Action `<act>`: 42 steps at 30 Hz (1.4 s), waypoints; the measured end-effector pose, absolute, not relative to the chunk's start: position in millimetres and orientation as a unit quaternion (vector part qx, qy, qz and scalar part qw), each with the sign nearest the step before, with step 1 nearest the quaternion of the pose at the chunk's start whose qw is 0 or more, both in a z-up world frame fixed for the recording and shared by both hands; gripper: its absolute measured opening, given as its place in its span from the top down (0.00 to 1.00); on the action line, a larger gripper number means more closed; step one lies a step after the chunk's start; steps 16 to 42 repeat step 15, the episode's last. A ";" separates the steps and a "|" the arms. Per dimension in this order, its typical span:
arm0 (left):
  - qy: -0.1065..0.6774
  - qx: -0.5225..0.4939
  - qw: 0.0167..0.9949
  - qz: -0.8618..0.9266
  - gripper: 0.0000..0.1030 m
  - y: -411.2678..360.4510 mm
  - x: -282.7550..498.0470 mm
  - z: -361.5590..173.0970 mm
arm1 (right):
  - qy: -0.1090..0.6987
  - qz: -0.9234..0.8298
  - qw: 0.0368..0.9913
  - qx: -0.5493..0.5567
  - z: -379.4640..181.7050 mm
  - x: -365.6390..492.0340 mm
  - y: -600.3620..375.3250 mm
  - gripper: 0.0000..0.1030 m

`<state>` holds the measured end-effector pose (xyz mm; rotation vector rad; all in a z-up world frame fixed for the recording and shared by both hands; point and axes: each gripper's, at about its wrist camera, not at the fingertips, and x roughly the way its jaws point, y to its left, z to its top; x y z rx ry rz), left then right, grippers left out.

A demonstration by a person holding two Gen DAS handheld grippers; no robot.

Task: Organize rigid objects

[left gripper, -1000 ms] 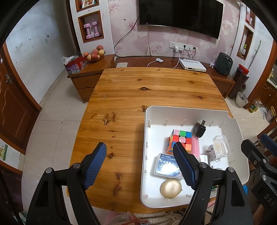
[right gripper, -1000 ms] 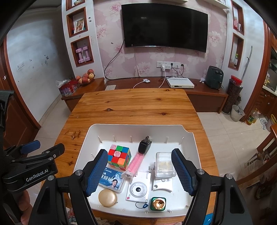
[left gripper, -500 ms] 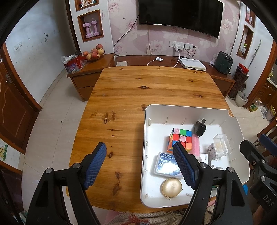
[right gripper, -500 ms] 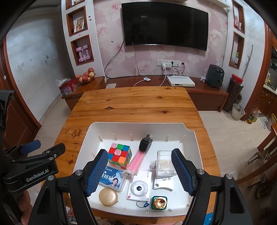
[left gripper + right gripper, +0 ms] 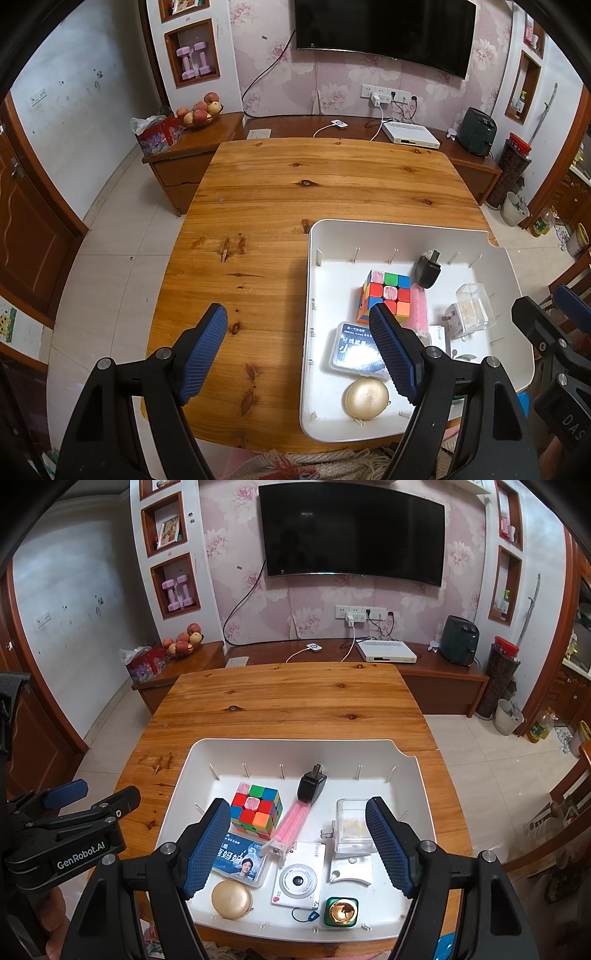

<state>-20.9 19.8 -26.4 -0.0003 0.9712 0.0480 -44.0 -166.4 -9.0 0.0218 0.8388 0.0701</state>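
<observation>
A white tray [image 5: 207, 755] [image 5: 308, 295] on the wooden table [image 5: 288, 701] holds a colour cube [image 5: 256, 808] [image 5: 386, 295], a black plug [image 5: 311, 783], a pink strip [image 5: 293, 821], a blue floss box [image 5: 240, 858] [image 5: 351, 349], a white toy camera [image 5: 298, 880], a gold round case [image 5: 231, 894] [image 5: 365, 398], a clear box [image 5: 351, 827], a white holder [image 5: 351, 869] and a green-gold case [image 5: 340, 912]. My right gripper [image 5: 299, 845] hangs open above the tray, holding nothing. My left gripper [image 5: 301, 354] is open and empty over the tray's left rim.
Beyond the table stands a low wooden cabinet [image 5: 424, 664] with a fruit bowl [image 5: 183, 642], a gift box [image 5: 142, 662], a white set-top box [image 5: 386, 651] and a dark appliance [image 5: 460, 644]. A TV [image 5: 351, 539] hangs on the wall. Bare tabletop lies left and behind the tray.
</observation>
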 end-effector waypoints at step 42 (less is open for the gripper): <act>0.469 0.001 0.883 0.023 0.21 16.1 -22.3 -32.1 | 0.409 0.034 0.912 0.012 -12.0 -44.5 -163.1 0.26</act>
